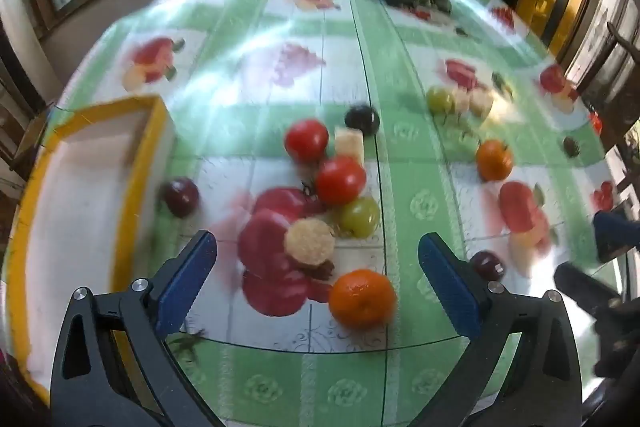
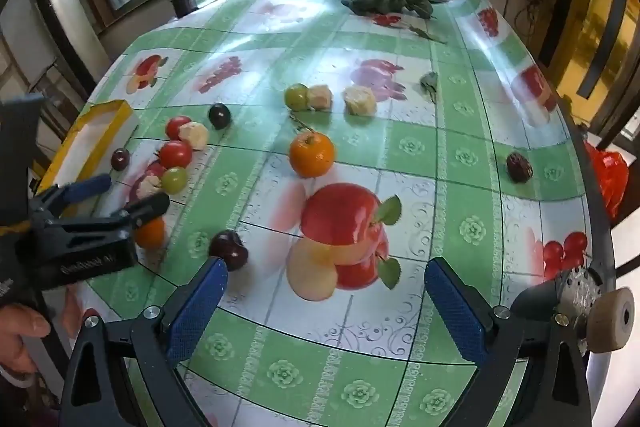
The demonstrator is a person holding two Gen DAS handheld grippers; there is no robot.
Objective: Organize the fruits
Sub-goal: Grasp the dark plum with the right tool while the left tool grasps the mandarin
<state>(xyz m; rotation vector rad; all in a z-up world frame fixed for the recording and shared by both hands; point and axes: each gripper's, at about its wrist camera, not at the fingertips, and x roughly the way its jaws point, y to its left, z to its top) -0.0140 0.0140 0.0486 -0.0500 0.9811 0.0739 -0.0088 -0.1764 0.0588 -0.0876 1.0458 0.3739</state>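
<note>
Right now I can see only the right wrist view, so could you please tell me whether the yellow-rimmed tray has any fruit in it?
Observer: The left wrist view looks into the tray. Its white floor is bare, with no fruit in the part that shows.
Operator: Thank you. The left hand-held gripper hides part of an orange from me. Is that orange gripped?
Observer: No. The left hand-held gripper is open, and the orange lies on the tablecloth between its fingers, touching neither.
</note>
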